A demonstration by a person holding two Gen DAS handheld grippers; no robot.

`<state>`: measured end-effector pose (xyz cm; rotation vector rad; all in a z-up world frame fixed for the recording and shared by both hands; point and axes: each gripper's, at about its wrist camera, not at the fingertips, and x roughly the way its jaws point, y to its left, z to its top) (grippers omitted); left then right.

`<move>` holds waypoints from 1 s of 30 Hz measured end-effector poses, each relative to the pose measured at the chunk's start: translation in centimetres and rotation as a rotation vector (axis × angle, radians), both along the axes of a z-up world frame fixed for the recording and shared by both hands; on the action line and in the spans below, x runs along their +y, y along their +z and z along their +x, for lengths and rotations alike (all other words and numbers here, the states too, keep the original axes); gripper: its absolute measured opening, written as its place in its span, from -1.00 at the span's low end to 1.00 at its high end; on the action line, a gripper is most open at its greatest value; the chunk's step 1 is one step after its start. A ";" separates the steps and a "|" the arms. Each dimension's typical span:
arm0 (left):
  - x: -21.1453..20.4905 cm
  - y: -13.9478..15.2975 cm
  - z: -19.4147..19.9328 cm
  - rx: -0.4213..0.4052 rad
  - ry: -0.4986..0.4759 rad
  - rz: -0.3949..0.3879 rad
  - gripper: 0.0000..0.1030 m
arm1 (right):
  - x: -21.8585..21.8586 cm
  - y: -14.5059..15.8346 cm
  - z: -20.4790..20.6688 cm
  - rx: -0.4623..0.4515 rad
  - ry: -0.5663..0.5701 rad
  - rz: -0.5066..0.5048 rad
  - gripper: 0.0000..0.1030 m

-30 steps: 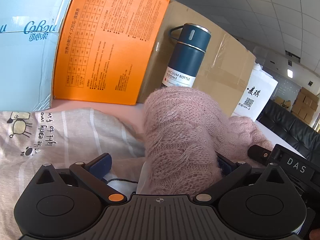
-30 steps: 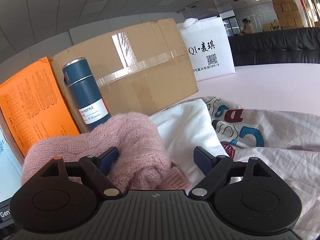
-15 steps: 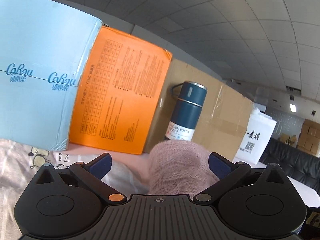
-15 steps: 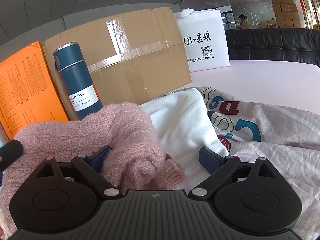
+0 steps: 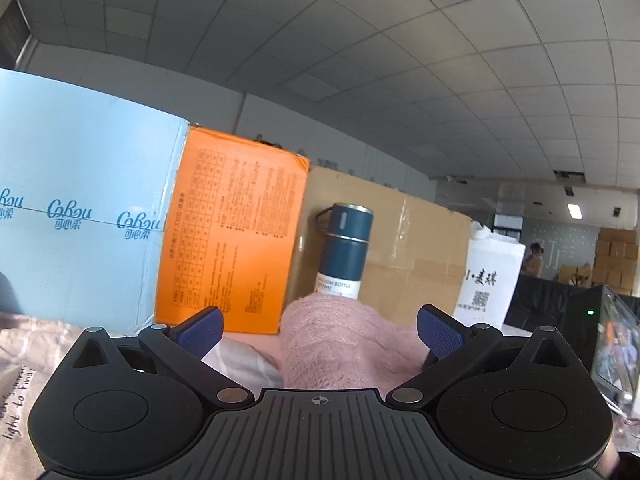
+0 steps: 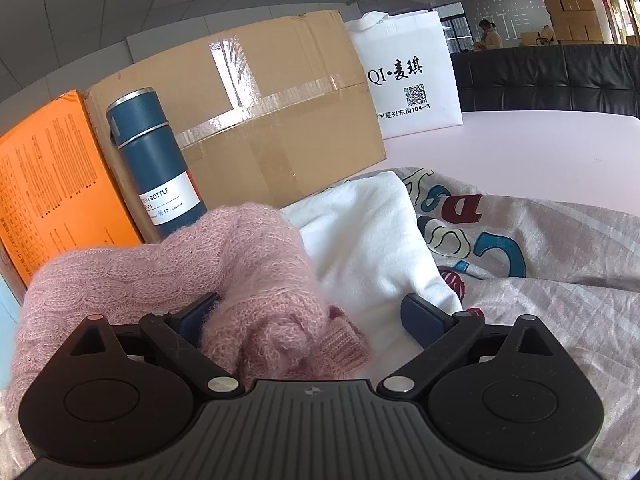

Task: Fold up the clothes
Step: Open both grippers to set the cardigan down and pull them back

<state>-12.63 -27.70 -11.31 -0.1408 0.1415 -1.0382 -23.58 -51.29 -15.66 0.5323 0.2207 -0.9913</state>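
Your right fingers (image 6: 424, 318) are spreading apart: the pink knitted sweater (image 6: 208, 264) is bunched between them, lying against the left-hand finger, while the right-hand finger stands clear of it over the white garment (image 6: 372, 240). No pad presses the knit. The sweater runs from between those fingers up and off to the left in a thick roll. Just right of the fingers, beyond the white garment, lies the grey printed garment (image 6: 540, 264) with big coloured letters, spread over the pink surface (image 6: 540, 144).

Your left gripper (image 5: 320, 326) points level, its fingers (image 5: 200, 326) spread wide. A hump of the same pink sweater (image 5: 340, 344) rises between them, nearer the right-hand one, with a visible gap on each side, so nothing is pinched. Left of the left-hand finger lies a striped garment with printed writing (image 5: 24, 360).

Ahead of both pairs of fingers stand a row of things: a light blue box (image 5: 80, 220) furthest left, an orange box (image 5: 232, 240) beside it, then a taped cardboard box (image 6: 280, 120) with a dark blue vacuum bottle (image 6: 156, 160) upright in front of it, and a white bag with a QR code (image 6: 404, 76) to the right. Far behind, a person (image 6: 489, 34) stands near stacked cartons
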 end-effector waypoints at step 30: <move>8.7 6.4 7.5 0.133 -0.034 0.224 1.00 | 14.9 6.1 -2.9 -0.017 -0.285 0.056 1.00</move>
